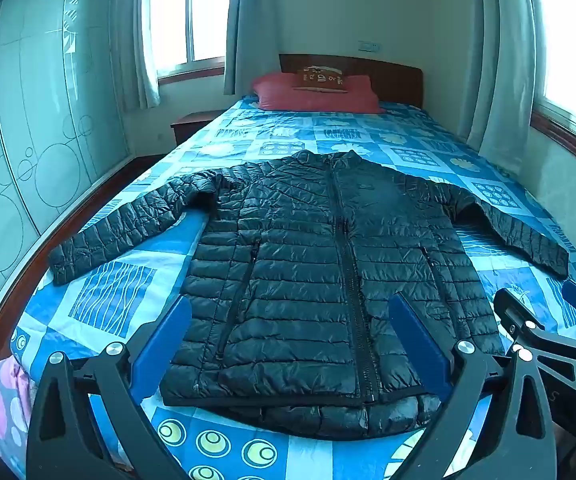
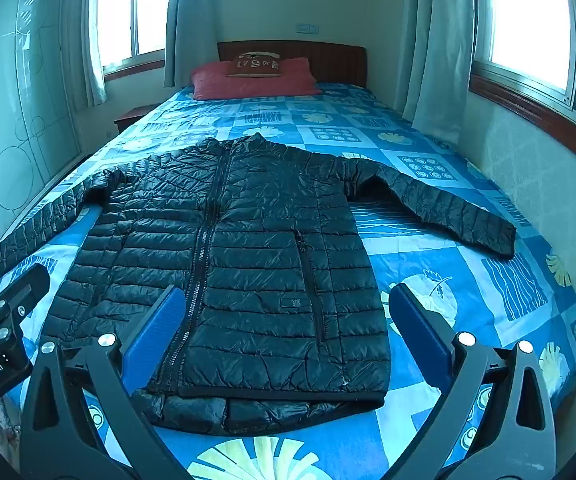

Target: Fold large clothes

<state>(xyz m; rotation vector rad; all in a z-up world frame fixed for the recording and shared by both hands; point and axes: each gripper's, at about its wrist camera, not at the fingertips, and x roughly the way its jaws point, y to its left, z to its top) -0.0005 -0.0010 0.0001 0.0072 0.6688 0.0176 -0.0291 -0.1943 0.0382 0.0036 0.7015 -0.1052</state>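
A black quilted puffer jacket (image 1: 311, 264) (image 2: 240, 264) lies flat and zipped on the bed, collar toward the headboard, both sleeves spread out to the sides. My left gripper (image 1: 289, 320) hovers open above the jacket's lower hem, its blue pads (image 1: 168, 340) wide apart and touching nothing. My right gripper (image 2: 286, 316) also stands open over the hem's right half, nothing between its blue pads (image 2: 419, 328). Each gripper shows at the edge of the other's view: the right gripper (image 1: 547, 316) at the right, the left gripper (image 2: 4, 300) at the left.
The bed (image 1: 415, 148) has a blue patterned cover. A red pillow (image 1: 315, 94) and a wooden headboard (image 2: 327, 60) are at the far end. A wardrobe (image 1: 40, 120) stands on the left, a nightstand (image 1: 192, 124) beyond it; a wall with curtained windows (image 2: 527, 32) runs along the right.
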